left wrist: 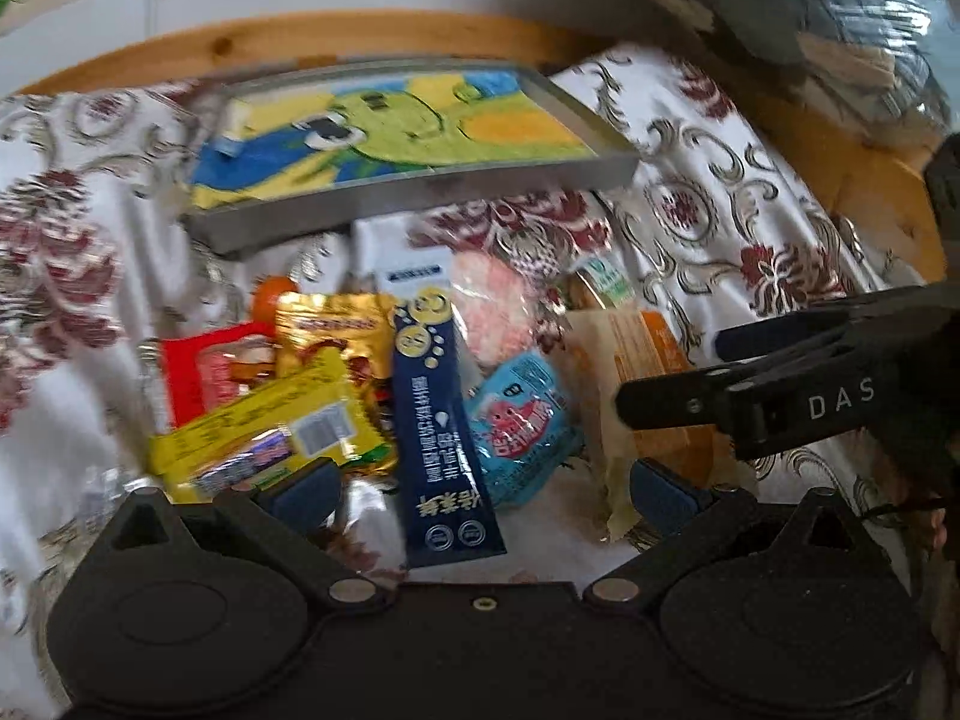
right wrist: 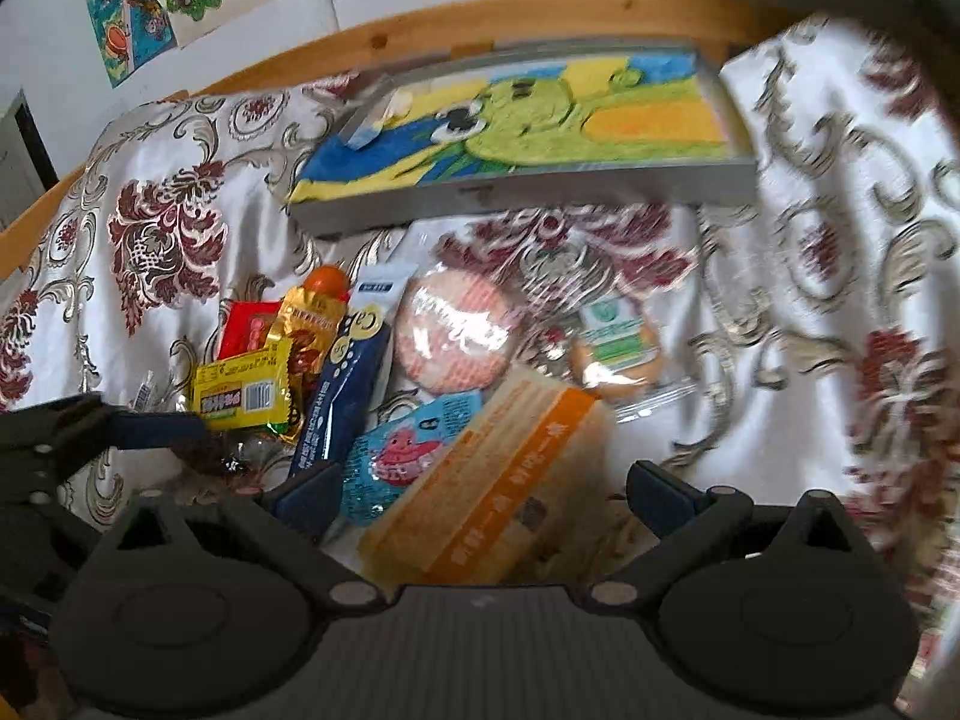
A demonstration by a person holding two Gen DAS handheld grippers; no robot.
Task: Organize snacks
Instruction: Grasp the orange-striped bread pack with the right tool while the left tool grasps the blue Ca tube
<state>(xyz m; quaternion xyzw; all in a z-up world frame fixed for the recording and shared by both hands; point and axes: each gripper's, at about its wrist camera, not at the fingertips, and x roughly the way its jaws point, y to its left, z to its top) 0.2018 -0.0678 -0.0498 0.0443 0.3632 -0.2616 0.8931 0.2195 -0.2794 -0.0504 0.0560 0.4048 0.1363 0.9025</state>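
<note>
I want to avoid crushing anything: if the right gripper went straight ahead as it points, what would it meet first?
Most likely the orange-and-cream snack pack, lying between the open fingers of the right gripper. Depth is unclear; the small blue packet lies just left.

Both views are lit by soft, even daylight of a cool white cast, with no hard shadows; its source cannot be told. The white patterned cloth (right wrist: 198, 324) is close to overexposed. Glare sits on the clear wrapper of the round pink snack (right wrist: 459, 339) and on the gold foil packet (left wrist: 336, 324). Motion blur smears both views, worst on the right side of the right wrist view. Fisheye distortion bows the wooden rail (right wrist: 480, 21), and the corners fall black.
</note>
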